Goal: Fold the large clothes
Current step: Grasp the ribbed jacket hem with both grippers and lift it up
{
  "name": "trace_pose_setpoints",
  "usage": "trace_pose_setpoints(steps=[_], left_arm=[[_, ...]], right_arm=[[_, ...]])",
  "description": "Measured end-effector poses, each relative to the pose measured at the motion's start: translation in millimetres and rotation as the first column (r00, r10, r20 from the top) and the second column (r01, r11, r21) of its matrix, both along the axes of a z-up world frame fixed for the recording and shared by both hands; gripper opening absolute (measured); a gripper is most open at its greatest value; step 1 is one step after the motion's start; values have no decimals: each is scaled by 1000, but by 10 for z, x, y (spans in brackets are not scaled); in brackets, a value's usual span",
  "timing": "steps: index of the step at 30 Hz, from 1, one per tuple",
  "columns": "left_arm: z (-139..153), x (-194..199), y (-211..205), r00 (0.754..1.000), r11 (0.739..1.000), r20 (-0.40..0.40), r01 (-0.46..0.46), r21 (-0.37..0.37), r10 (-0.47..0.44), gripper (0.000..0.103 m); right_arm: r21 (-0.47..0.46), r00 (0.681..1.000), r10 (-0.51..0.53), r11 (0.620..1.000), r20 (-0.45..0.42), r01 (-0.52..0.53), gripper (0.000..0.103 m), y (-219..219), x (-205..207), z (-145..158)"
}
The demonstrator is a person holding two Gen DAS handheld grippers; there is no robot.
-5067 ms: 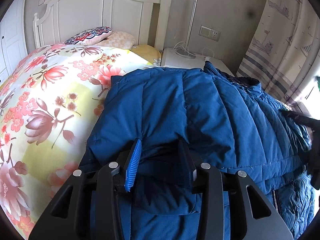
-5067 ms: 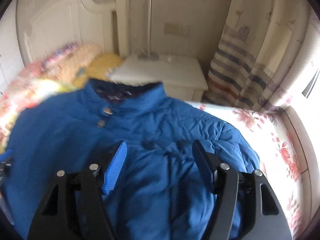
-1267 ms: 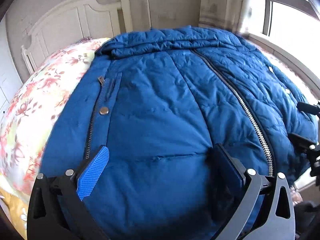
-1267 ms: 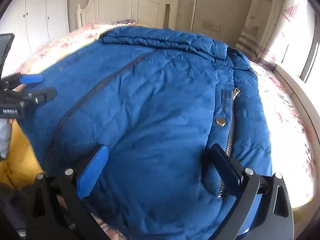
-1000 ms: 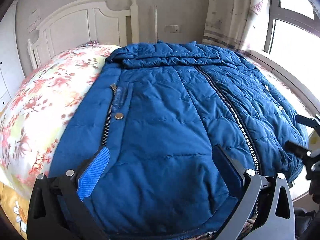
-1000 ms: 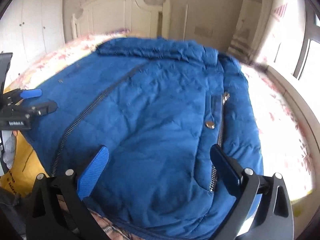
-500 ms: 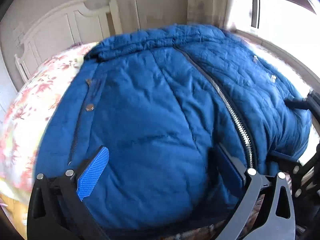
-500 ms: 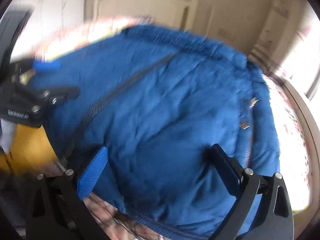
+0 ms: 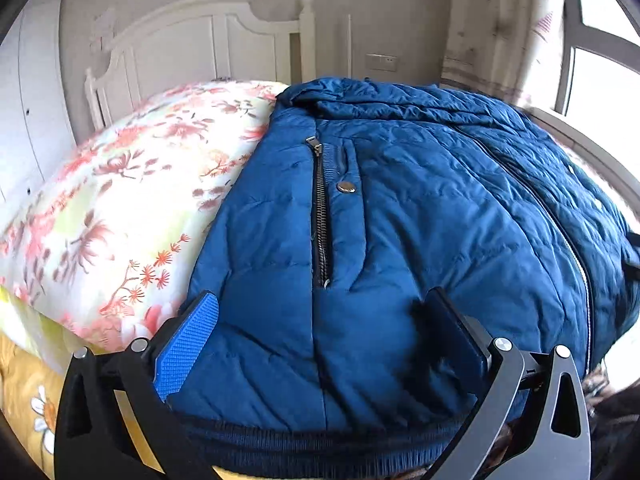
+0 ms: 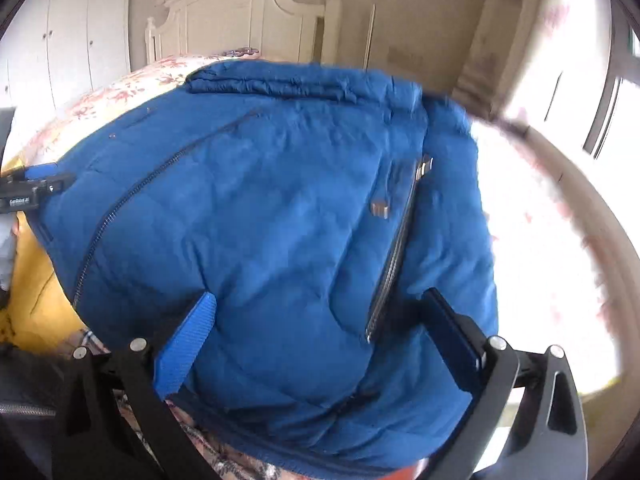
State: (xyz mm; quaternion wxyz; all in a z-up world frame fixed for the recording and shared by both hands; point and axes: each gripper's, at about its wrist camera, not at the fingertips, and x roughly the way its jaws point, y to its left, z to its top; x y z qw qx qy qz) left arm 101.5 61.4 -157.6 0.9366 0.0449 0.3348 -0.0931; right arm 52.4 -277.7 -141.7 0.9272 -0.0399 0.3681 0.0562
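Note:
A large blue puffer jacket (image 9: pixel 420 216) lies front-up on the bed, its hem toward me and its centre zipper (image 9: pixel 560 224) closed. It fills the right wrist view (image 10: pixel 280 220) too. My left gripper (image 9: pixel 320 316) is open and empty, its jaws wide over the hem by the left pocket zipper (image 9: pixel 322 220). My right gripper (image 10: pixel 320 312) is open and empty over the hem by the right pocket zipper (image 10: pixel 394 260). The left gripper also shows at the left edge of the right wrist view (image 10: pixel 32 188).
The bed has a floral quilt (image 9: pixel 120 200) to the left of the jacket and a white headboard (image 9: pixel 200 48) at the back. A window (image 9: pixel 600 60) and curtain are on the right. A yellow sheet (image 10: pixel 36 288) hangs at the bed's near edge.
Both grippers stayed open and drew in over the hem. The left view swung left so the left pocket is now centred. The right gripper moved right toward the right pocket.

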Motion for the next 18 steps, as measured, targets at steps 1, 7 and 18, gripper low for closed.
trace_pose_setpoints(steps=[1,7,18], left_arm=[[35,-45,29,1000,1000,6,5,-15,-5,98],[79,-282,544,1000,985,13,-8,-170,10,98],[-318,-201,919,993,915,-115,-12,-402,-38,98]], right_arm=[[43,1000,-4,999,6,4,100,-55,-30,0],[109,997,-46,993,54,40,100,-405,-459,138],[509,995,-54,856,-87,91,95,-1186,-805,-690]])
